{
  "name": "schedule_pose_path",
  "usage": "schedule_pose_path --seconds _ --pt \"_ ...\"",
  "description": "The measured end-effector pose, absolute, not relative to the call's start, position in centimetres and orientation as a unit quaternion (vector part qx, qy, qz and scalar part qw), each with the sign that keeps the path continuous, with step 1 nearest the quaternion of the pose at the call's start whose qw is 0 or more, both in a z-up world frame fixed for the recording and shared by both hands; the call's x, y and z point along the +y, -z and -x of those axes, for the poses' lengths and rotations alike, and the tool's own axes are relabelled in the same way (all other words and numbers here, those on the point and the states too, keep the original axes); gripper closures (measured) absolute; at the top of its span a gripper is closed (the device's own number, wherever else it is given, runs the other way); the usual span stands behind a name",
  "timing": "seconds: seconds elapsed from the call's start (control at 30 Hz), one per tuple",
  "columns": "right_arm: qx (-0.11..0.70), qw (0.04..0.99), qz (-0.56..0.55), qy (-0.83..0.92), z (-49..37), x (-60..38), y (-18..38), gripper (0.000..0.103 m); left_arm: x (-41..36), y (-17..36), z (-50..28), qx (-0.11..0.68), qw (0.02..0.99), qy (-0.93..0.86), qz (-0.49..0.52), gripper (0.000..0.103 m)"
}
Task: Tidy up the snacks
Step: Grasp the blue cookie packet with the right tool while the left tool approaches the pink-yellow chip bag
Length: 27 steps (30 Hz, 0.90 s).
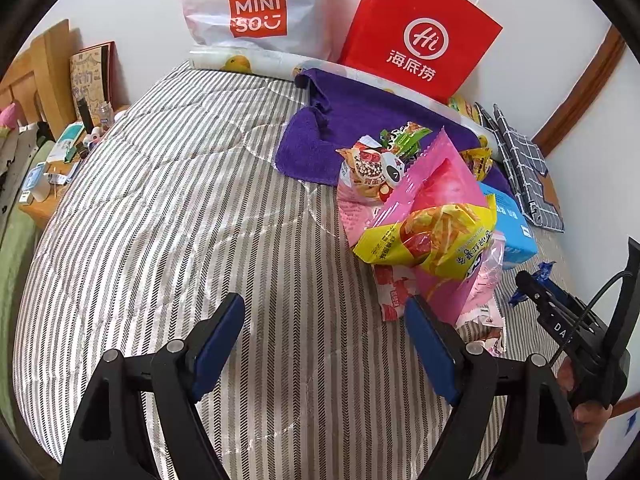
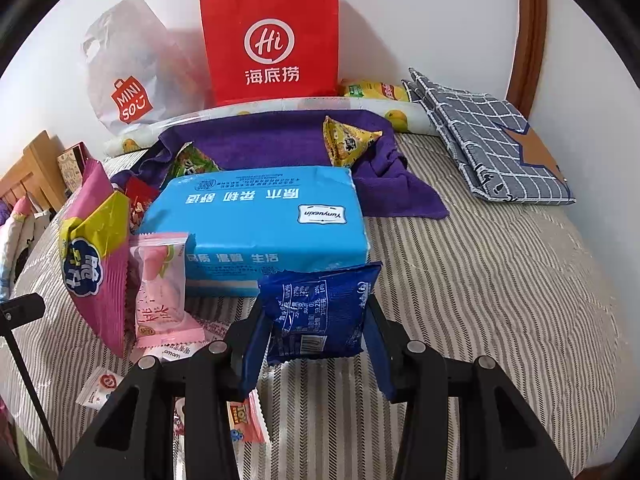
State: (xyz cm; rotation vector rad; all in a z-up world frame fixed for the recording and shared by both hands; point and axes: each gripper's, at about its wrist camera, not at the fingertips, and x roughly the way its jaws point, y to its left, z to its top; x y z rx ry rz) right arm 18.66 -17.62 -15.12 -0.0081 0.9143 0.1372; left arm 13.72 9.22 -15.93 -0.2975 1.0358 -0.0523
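right gripper (image 2: 314, 336) clamped on blue snack packet (image 2: 320, 312), just above the bed | left gripper (image 1: 326, 344) open, empty | snack pile (image 1: 424, 220) unsorted, red bag (image 2: 272, 40) waiting: I'm barely started

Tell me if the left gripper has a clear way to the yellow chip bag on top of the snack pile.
Probably yes: the left gripper is open and empty, and the yellow chip bag lies uncovered on the pile ahead to its right.

Both wrist views overlook the striped bed (image 1: 160, 200), sharing the red bag (image 2: 270, 40)
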Motion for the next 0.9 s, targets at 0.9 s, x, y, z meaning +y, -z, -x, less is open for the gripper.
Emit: schedule_pose_path --seconds 0.9 --pt "0.423 0.905 -0.02 -0.049 -17.1 -22.7 13.9 0.06 3.2 14.4 -17.0 0.494 0.858 0.082 0.114 0.02"
